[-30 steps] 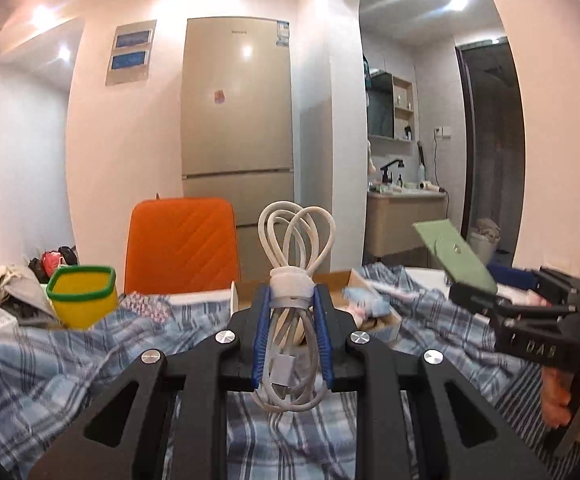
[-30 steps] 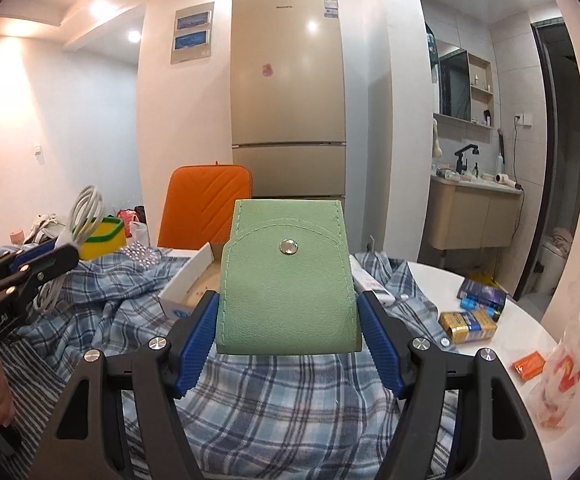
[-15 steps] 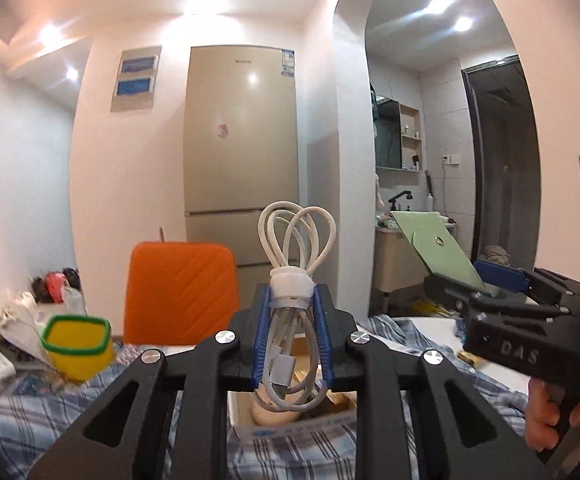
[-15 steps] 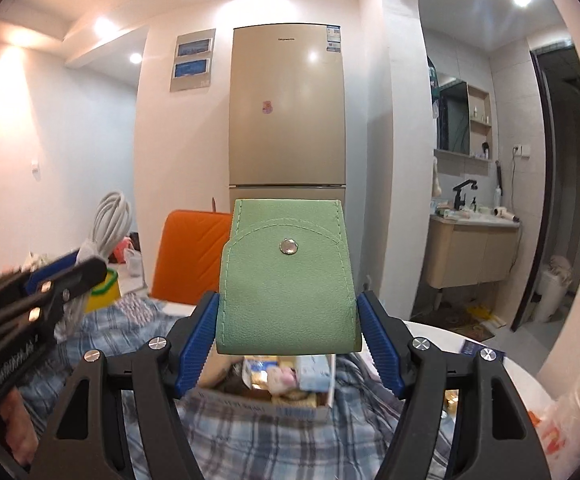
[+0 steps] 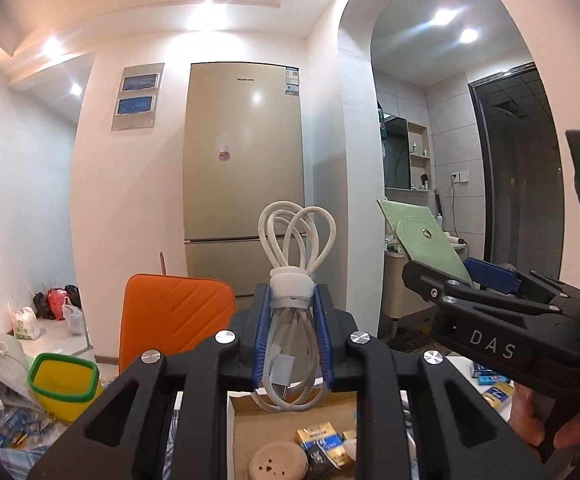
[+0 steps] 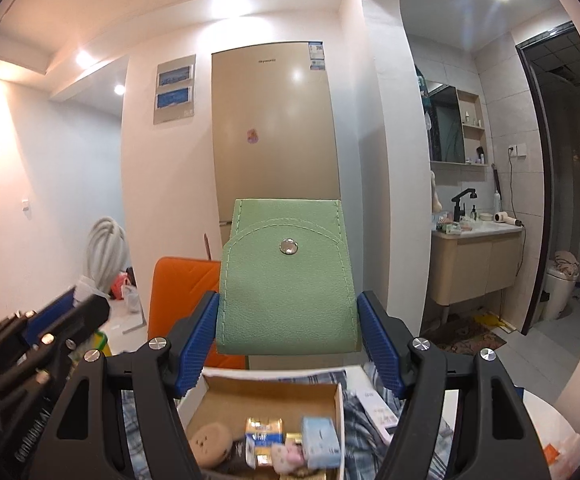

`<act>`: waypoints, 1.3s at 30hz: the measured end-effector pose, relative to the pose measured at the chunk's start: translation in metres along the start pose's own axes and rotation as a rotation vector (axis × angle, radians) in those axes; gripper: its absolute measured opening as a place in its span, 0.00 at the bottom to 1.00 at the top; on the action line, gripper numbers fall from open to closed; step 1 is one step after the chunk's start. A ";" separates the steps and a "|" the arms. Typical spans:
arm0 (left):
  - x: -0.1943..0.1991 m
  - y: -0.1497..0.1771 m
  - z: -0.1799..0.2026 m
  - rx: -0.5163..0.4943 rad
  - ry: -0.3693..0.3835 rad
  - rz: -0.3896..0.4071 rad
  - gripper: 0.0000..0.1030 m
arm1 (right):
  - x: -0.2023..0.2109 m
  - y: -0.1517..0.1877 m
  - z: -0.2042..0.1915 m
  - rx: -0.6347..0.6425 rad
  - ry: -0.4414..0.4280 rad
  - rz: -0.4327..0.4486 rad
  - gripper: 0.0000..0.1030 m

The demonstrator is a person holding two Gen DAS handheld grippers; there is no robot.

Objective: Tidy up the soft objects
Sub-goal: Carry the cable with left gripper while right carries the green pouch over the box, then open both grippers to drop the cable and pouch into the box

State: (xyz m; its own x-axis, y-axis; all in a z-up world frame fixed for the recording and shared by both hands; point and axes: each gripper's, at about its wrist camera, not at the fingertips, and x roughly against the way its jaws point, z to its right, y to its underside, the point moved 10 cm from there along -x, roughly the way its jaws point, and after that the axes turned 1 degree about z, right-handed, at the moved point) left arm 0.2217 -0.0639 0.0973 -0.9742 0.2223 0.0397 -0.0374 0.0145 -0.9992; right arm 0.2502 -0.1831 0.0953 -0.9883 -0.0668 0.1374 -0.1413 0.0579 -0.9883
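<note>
My left gripper [image 5: 292, 320] is shut on a coiled white cable [image 5: 295, 248] bound with a white strap, held upright above a cardboard box [image 5: 250, 420]. My right gripper [image 6: 288, 324] is shut on a green pouch [image 6: 288, 280] with a metal snap, its blue pads pressing both sides. The pouch hangs over the same open box [image 6: 266, 394], which holds a brown sponge [image 6: 210, 442], small packets and a pale blue pack. The right gripper with the pouch [image 5: 429, 240] shows at the right of the left wrist view. The left gripper and cable [image 6: 104, 256] show blurred at the left of the right wrist view.
A blue plaid cloth [image 6: 353, 408] covers the table under the box. An orange chair back [image 5: 174, 320] stands behind it, and a yellow bin with a green rim [image 5: 64, 380] sits at the left among bags. A tall fridge [image 5: 244, 160] and a bathroom doorway lie beyond.
Both grippers have risen and moved forward with their loads. The cardboard box, earlier ahead on the cloth, now lies right below both of them, its contents in view.
</note>
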 end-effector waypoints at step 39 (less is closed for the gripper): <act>-0.091 0.151 -0.032 0.048 -0.022 -0.427 0.20 | -0.132 0.186 -0.005 0.082 0.000 -0.438 0.69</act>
State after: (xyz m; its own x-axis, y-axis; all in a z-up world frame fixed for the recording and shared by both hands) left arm 0.3117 -0.0512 -0.0568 -0.8736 0.1854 0.4499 -0.4479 0.0552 -0.8924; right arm 0.3535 -0.1582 -0.1064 -0.8361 -0.0674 0.5444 -0.5417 -0.0553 -0.8387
